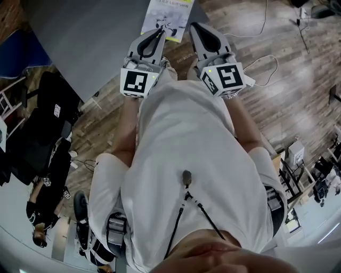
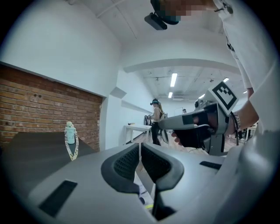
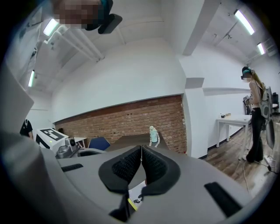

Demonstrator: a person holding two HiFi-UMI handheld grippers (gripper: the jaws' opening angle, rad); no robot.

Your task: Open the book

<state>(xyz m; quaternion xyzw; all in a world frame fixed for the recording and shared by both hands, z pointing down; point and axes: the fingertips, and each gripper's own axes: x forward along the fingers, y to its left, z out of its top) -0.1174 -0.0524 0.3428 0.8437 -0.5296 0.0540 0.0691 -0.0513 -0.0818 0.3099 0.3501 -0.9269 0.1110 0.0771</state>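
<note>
book — cover up on grey table, long axis pointing away | left gripper: jaws together, empty, tip at near edge | right gripper: likewise — beside right edge

Left gripper and right gripper held out front, side by side, pointing forward near level. Both jaws pressed together, nothing between them.
</note>
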